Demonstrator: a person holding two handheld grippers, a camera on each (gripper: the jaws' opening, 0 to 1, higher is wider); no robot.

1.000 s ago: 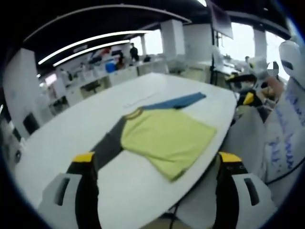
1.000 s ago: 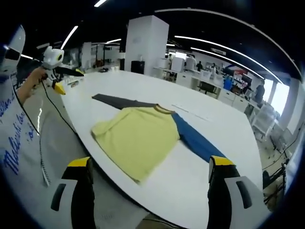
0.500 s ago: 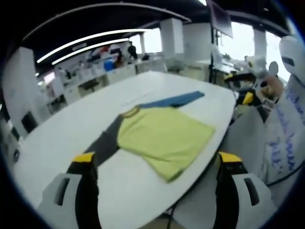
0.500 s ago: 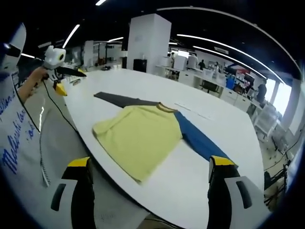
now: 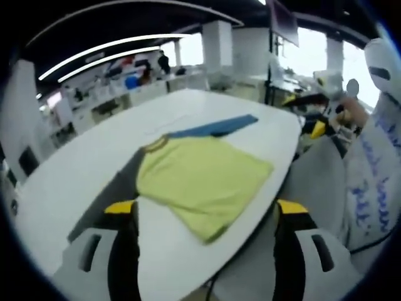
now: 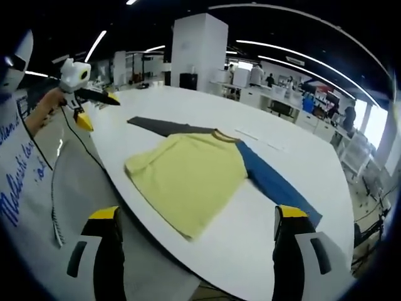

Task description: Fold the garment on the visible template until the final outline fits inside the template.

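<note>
Lying flat on the table (image 6: pixel 188 110), the shirt (image 6: pixel 188 179) sits ahead of the open right gripper (image 6: pixel 194 235)

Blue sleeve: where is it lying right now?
In the right gripper view the blue sleeve stretches flat on the white table, running from the yellow shirt body toward the right claw's right jaw.

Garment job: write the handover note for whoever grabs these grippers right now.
Left gripper: open, holding nothing, above the near table edge.
Right gripper: open, holding nothing, at the opposite side.
Garment: spread flat on the white table, yellow body, grey sleeve and blue sleeve stretched outward.
Done: no fold visible.
Left: fold sleeves and body. I cannot make out the template.
</note>
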